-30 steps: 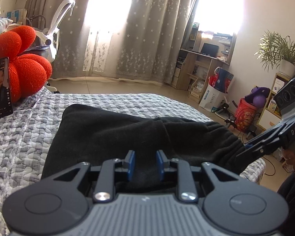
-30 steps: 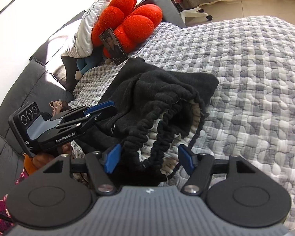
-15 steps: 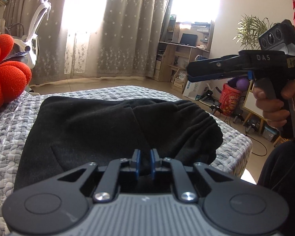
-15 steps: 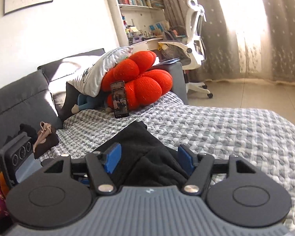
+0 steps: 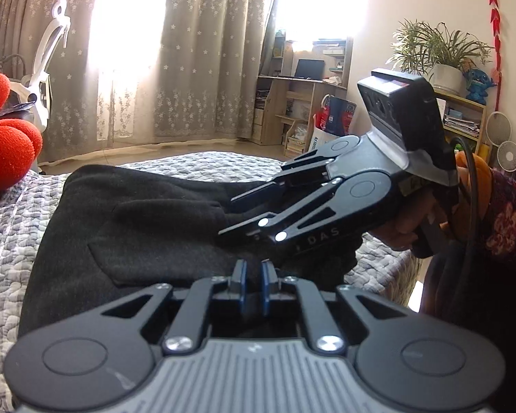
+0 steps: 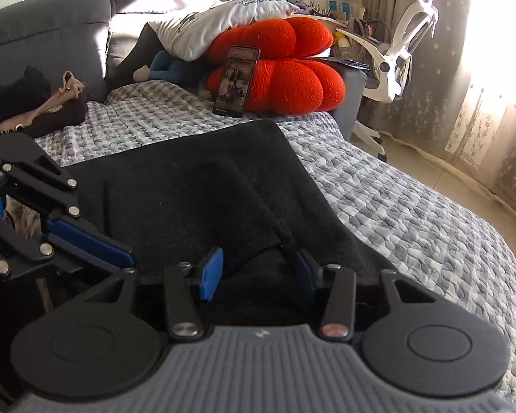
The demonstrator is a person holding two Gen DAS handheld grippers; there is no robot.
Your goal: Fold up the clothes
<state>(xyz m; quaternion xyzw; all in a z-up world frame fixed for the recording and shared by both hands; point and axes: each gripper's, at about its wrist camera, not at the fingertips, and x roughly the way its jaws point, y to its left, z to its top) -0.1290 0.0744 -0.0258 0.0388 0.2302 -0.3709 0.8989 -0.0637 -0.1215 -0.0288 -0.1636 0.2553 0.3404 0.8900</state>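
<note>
At the bottom of the left wrist view my left hand-held gripper (image 5: pixel 253 277) is closed, its blue pads nearly together on the near edge of the black garment (image 5: pixel 148 227); I think a thin fold of cloth is pinched there, but the dark fabric makes that hard to confirm. Just beyond it, from the right of the frame, my right hand (image 5: pixel 412 227) brings in the right hand-held gripper, fingers slanting down to the garment.

In the right wrist view the right hand-held gripper (image 6: pixel 258 270) is at lower centre, its jaws closing with a raised ridge of the black cloth between the pads; they do not yet seem to press on it. The left hand-held gripper's blue pad and black linkage enter at the lower left of that frame.

The garment lies spread across the middle of the bed (image 6: pixel 412 213), on the grey-and-white quilt, its far corner pointing toward the upper centre. Behind it a phone (image 6: pixel 235 81) leans upright against a red cushion (image 6: pixel 292 72), with a white pillow (image 6: pixel 223 24) on top. At upper left, small clothes (image 6: pixel 38 103) lie by the grey sofa back (image 6: pixel 48 24). A white chair (image 6: pixel 399 65) and curtains (image 5: pixel 203 51) stand farthest off.
</note>
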